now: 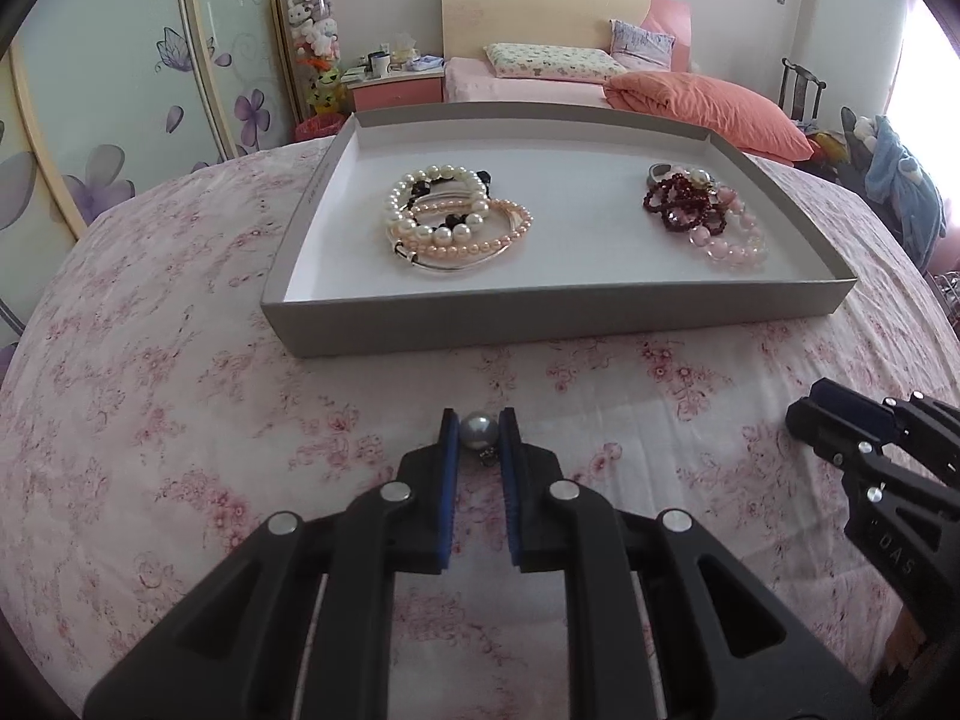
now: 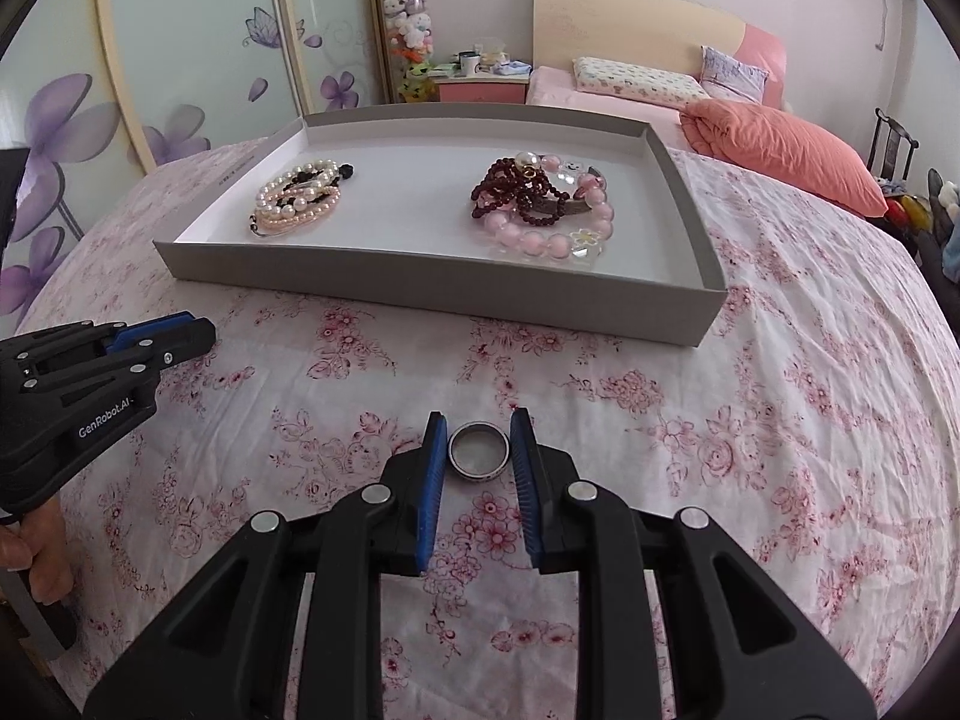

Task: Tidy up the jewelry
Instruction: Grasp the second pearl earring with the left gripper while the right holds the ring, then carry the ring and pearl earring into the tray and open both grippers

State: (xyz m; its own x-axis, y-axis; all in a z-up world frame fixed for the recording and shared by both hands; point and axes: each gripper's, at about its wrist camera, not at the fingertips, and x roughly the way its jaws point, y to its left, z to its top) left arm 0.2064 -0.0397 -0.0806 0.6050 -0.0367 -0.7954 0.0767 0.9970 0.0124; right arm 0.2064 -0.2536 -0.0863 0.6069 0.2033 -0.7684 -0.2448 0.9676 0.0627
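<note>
My left jaws (image 1: 479, 427) pinch a smooth, slippery pearl earring (image 1: 477, 427) at their tips; my right jaws (image 2: 479, 443) clamp a rigid, light metal ring (image 2: 478, 452) across its rim, above the bed.

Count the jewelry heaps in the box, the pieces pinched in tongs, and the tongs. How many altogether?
Heaps in the grey box: 2, pearl bracelets and red-and-pink bead bracelets
Pieces pinched: 2, grey pearl and silver ring
Tongs: 2, left tongs and right tongs
Total: 6
</note>
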